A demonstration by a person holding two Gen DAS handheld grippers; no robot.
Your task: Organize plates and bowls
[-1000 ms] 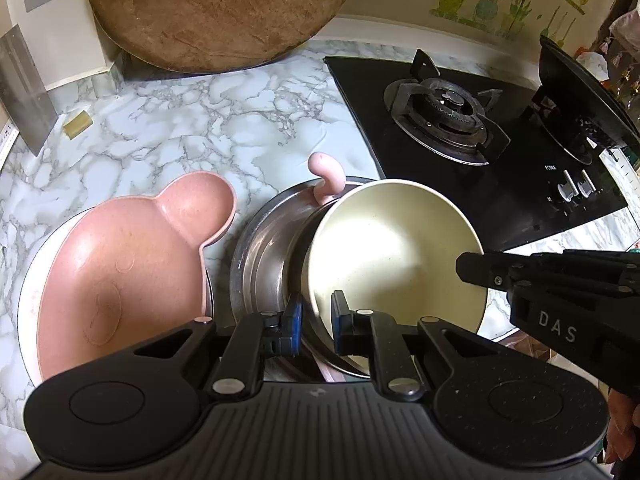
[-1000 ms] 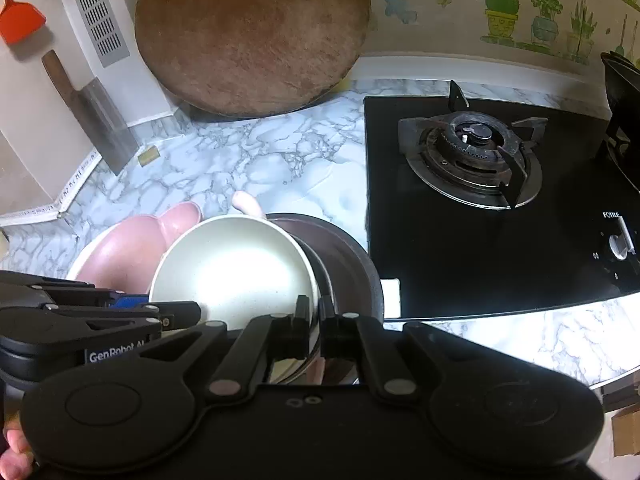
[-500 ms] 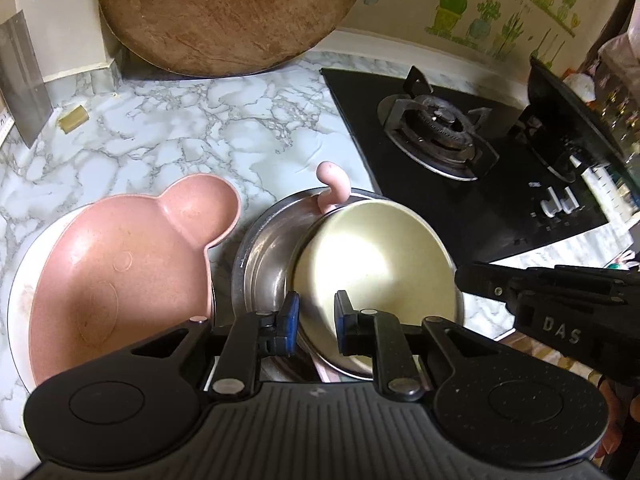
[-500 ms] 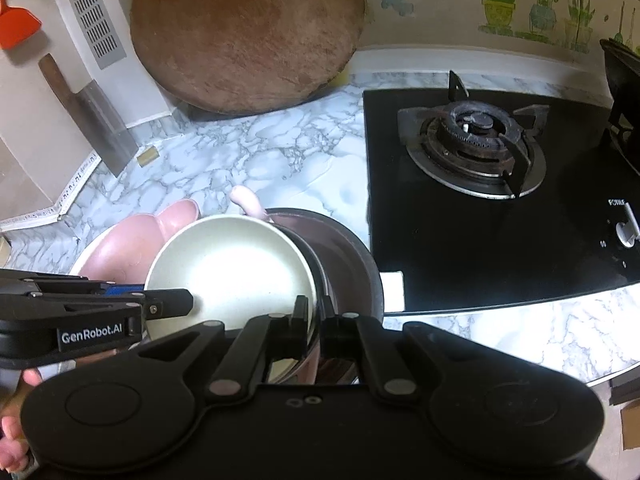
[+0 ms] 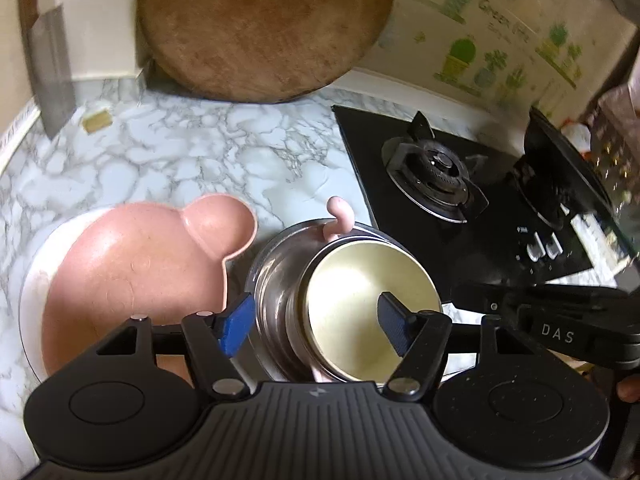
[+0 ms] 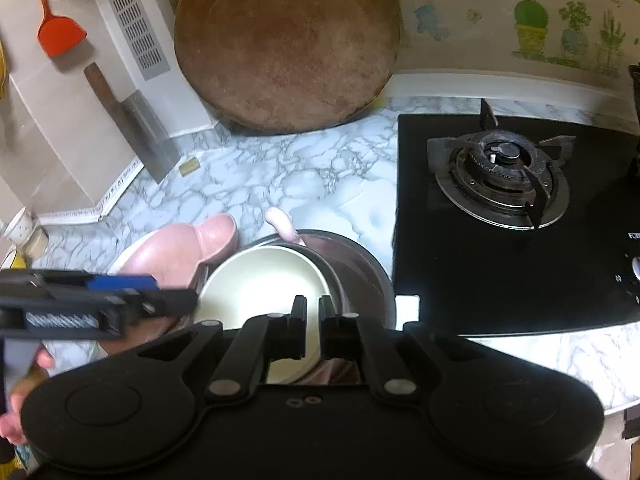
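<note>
A cream bowl (image 5: 372,304) sits tilted inside a steel bowl (image 5: 276,280), with a pink handle (image 5: 340,220) poking out behind. A pink bear-shaped bowl (image 5: 132,272) rests on a white plate (image 5: 30,296) to the left. My left gripper (image 5: 314,328) is open, its blue pads either side of the bowls' near rims. My right gripper (image 6: 313,322) is shut on the cream bowl's (image 6: 260,288) rim, by the steel bowl (image 6: 360,276). The pink bowl (image 6: 176,248) shows at left.
A black gas hob (image 5: 460,184) lies right of the bowls, also in the right wrist view (image 6: 508,184). A round wooden board (image 6: 288,40) leans on the back wall. A cleaver (image 6: 132,120) leans at the left wall. The marble counter (image 5: 180,160) stretches behind.
My left gripper has opened and let go of the cream bowl's rim. The cream bowl has sunk lower into the steel bowl. My right gripper keeps its hold.
</note>
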